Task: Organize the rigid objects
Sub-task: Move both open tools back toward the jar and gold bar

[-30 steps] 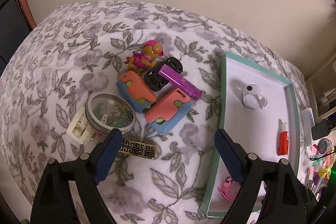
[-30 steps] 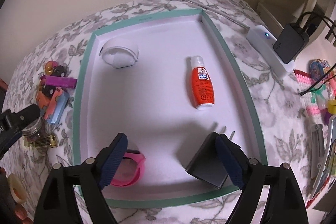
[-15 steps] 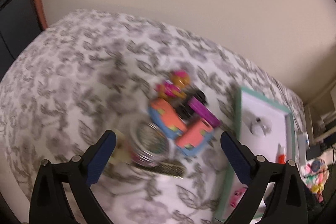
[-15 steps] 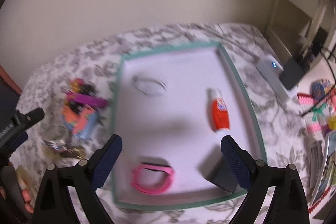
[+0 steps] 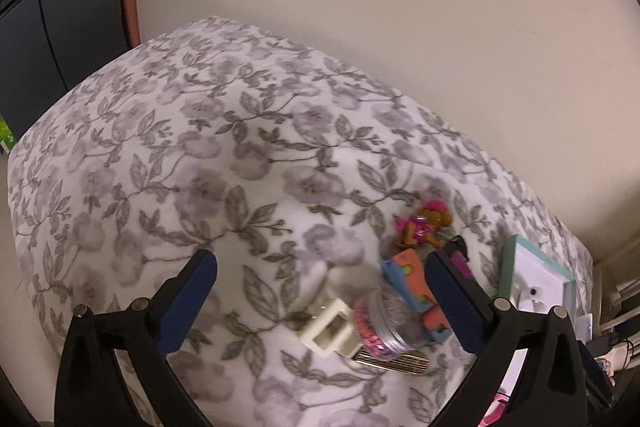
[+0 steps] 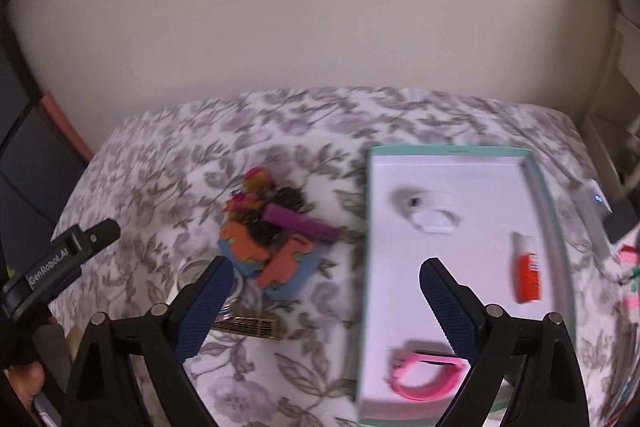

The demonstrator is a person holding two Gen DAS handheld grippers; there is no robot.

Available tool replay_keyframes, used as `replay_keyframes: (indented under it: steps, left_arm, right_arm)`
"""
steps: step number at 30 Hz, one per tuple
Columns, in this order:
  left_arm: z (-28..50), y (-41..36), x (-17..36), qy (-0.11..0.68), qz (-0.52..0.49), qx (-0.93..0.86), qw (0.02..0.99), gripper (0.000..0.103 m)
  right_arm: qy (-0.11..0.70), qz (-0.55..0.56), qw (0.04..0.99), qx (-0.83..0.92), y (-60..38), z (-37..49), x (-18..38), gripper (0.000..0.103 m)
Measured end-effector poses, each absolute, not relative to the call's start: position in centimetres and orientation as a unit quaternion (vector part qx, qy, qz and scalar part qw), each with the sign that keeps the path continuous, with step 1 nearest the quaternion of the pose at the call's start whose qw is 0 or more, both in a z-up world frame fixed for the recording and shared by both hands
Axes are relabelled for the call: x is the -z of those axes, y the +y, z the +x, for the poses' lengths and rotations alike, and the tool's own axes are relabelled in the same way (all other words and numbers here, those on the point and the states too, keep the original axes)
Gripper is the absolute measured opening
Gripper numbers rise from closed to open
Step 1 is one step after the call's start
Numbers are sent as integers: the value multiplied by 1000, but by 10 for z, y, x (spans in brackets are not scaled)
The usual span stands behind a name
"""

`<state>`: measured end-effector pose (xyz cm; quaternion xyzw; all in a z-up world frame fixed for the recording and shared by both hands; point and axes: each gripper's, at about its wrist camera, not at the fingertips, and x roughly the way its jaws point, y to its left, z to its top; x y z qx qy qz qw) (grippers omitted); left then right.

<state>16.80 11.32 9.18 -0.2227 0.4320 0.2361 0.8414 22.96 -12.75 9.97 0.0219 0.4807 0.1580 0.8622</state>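
A floral grey-and-white blanket (image 5: pixel 208 155) lies against a plain beige wall (image 6: pixel 304 11).

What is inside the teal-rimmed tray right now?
In the tray lie a white round case, an orange glue bottle and a pink band. Its near right corner is covered by the right gripper, so anything there cannot be seen.

Left claw (image 5: pixel 320 291) and right claw (image 6: pixel 325 289) agape, empty.
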Motion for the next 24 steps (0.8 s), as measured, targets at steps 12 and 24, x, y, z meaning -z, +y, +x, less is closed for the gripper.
replay_keyframes:
  steps: [12, 24]
  left_arm:
    - [179, 127, -24, 522, -227, -236, 788, 103]
    - [174, 136, -12, 529, -253, -243, 773, 103]
  right_arm:
    - [548, -13, 809, -210, -76, 223, -26, 83]
    - [555, -63, 780, -284, -41, 207, 2, 73]
